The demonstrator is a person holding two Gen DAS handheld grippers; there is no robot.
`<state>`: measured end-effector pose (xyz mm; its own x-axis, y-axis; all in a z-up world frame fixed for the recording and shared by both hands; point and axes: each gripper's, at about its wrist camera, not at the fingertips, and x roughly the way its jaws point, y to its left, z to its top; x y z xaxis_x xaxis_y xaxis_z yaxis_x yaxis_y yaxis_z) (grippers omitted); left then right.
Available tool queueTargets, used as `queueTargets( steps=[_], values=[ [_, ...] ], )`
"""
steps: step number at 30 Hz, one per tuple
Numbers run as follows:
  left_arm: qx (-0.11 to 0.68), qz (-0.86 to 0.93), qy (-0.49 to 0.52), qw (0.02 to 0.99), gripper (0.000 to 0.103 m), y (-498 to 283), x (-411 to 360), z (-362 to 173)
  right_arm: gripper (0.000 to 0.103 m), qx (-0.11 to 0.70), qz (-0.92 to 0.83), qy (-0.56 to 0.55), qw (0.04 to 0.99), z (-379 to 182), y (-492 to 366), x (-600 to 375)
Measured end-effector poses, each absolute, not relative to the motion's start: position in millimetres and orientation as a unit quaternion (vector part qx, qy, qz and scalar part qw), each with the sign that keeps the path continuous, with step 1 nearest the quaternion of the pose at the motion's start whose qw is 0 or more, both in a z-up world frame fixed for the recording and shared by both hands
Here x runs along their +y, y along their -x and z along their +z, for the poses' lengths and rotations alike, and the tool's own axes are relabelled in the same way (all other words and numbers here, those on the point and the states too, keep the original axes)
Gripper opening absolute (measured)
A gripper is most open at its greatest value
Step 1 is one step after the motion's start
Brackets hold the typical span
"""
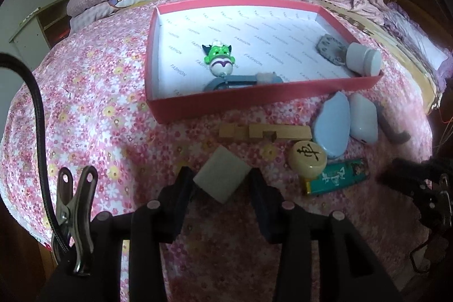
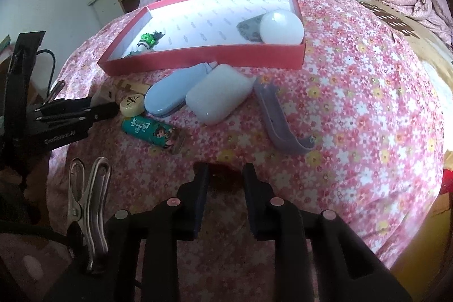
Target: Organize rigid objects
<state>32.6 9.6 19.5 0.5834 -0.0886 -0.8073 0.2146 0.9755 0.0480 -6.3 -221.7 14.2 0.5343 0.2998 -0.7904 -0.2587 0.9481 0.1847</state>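
The landmark is a shallow red box (image 1: 226,101) lying on a bed covered with a pink flowered sheet (image 1: 93,92).

Inside the box, a small green toy figure (image 1: 219,58) lies toward its left half, and a blue-grey curved piece (image 1: 240,81) rests against the box's near wall. In the box's right near corner sit a white bulb-like object (image 1: 363,58) and a flat grey disc (image 1: 331,48) touching it.

Outside, just in front of the box's near wall, lies a notched wooden bar (image 1: 266,132). To the right of the bar, a pale blue oval case (image 1: 332,126) and a white case (image 1: 363,118) lie side by side, touching. A purple curved strap (image 2: 280,118) lies further right of the white case. In front of the blue case sits a round cream game piece (image 1: 308,157) with a black character, and a green lighter (image 1: 337,177) lies just in front of that.

The left gripper (image 1: 223,180), in front of the box's near wall, has its two fingers closed against the sides of a pale grey-white block (image 1: 222,177), which it holds tilted on a corner; whether the block is touching the sheet cannot be told.

The right gripper (image 2: 225,180), well in front of the box and nearer its right end, has its fingers parted with nothing between them, only the sheet below.
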Motion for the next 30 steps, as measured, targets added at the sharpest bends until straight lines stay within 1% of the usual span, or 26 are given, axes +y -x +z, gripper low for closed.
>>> queueTargets(
  steps=[1,4,6,8,17,19,30],
  values=[
    [0.447,-0.086,-0.07,0.887,0.043,-33,9,20,0.032,0.455,0.16,-0.019,0.876,15,8,-222],
    [0.443,-0.088,-0.07,0.889,0.043,-33,8,20,0.034,0.455,0.164,-0.002,0.876,16,13,-219],
    [0.439,-0.091,-0.071,0.891,0.042,-33,9,20,0.035,0.456,0.163,0.008,0.875,15,15,-216],
    [0.437,-0.096,-0.065,0.892,0.038,-32,10,21,0.035,0.458,0.16,0.014,0.874,14,14,-214],
    [0.443,-0.114,-0.015,0.889,0.038,-35,23,26,0.035,0.445,0.166,0.028,0.88,11,6,-204],
    [0.443,-0.116,-0.008,0.889,0.038,-36,25,28,0.023,0.444,0.169,0.024,0.88,10,6,-207],
    [0.42,-0.121,0.002,0.899,0.038,-37,30,45,0.023,0.434,0.187,-0.022,0.881,16,2,-217]
  ],
)
